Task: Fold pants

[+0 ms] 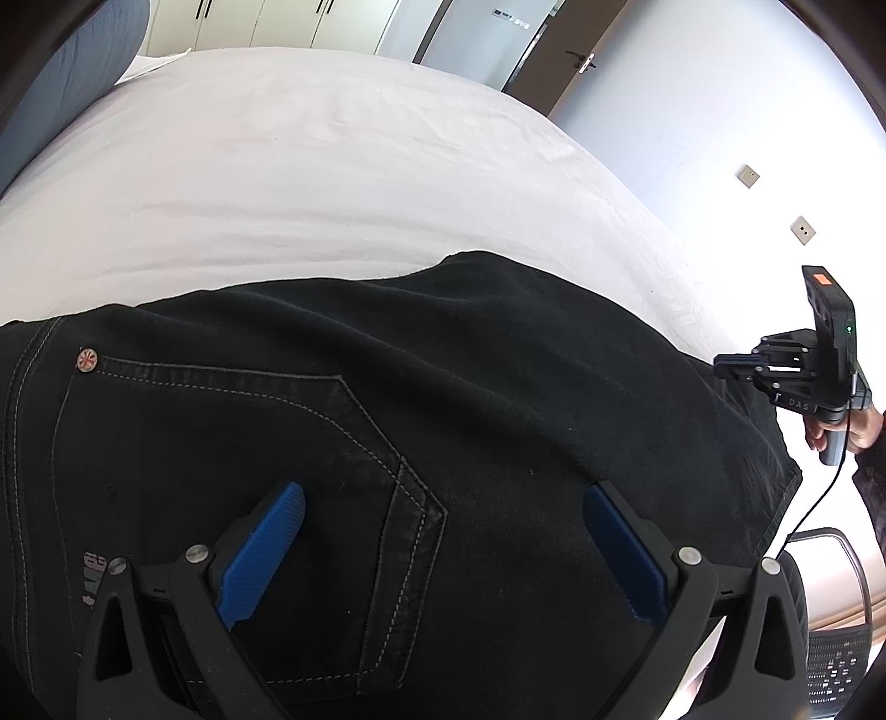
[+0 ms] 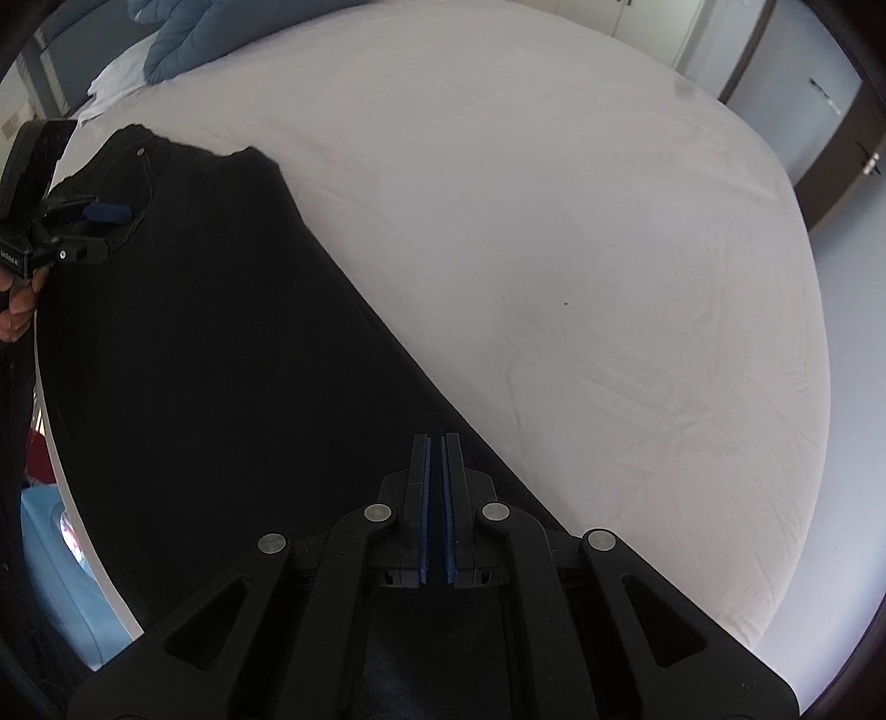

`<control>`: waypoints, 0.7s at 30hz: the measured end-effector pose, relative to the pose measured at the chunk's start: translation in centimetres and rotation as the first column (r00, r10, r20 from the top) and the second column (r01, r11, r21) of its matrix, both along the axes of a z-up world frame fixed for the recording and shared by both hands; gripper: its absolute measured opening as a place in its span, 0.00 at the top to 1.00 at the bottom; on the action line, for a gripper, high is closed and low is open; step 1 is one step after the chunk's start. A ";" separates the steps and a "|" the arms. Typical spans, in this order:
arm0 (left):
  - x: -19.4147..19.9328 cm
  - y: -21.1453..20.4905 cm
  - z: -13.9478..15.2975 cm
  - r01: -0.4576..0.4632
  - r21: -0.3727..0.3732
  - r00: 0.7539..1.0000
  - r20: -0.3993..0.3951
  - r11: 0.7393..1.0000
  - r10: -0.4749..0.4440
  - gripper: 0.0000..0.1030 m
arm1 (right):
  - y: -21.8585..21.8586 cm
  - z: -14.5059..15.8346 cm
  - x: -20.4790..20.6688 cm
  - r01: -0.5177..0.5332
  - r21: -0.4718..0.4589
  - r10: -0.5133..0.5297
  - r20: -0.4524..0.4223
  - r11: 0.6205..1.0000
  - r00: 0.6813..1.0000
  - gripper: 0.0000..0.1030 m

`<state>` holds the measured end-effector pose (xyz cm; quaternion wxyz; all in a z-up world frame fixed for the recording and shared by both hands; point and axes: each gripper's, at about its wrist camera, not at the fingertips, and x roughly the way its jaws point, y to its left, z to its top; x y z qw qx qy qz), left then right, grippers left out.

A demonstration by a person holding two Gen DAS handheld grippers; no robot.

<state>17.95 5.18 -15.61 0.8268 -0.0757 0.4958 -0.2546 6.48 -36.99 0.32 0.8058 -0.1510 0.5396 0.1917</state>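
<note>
Black jeans lie flat on a white bed sheet, with a stitched back pocket facing up. My left gripper hovers over that pocket, its blue pads wide apart and nothing between them. At the far right end of the jeans, a hand holds my right gripper near the hem. In the right wrist view the right gripper is shut, pads almost touching, above the leg's edge of the jeans. I see no fabric between the pads. The left gripper shows at the waist end.
The white sheet stretches beyond the jeans. A blue quilt lies at the bed's far end. A dark door and white wall stand behind the bed, a mesh chair beside it, and a light blue object on the floor.
</note>
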 end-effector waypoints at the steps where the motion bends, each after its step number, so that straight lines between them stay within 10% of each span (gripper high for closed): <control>1: 0.0 0.0 0.0 0.002 -0.001 1.000 0.002 1.000 -0.002 0.01 | -0.6 0.0 0.5 -0.014 0.004 0.014 -0.010 1.000 1.000 0.94; 3: -0.1 0.2 -0.1 0.006 -0.006 1.000 0.007 1.000 -0.006 0.01 | 0.2 0.4 -1.0 -0.033 0.019 0.033 -0.022 0.999 0.999 0.76; 5: -0.1 0.2 -0.2 0.008 -0.004 1.000 0.013 1.000 -0.008 0.01 | 0.0 1.1 0.7 -0.031 0.053 0.033 -0.036 0.998 0.999 0.34; 9: -0.2 0.4 -0.3 0.012 -0.003 1.000 0.020 1.000 -0.012 0.01 | 0.7 2.1 2.1 -0.071 0.072 0.073 -0.023 0.995 0.997 0.35; 11: -0.2 0.3 -0.3 0.013 -0.006 1.000 0.020 1.000 -0.013 0.01 | 1.3 1.3 2.9 -0.095 0.047 0.097 -0.049 0.994 0.994 0.59; 21: -0.3 1.2 -0.4 0.026 -0.006 0.999 0.023 1.000 -0.025 0.01 | 3.9 -2.5 6.5 -0.163 -0.027 0.157 -0.156 0.986 0.975 0.64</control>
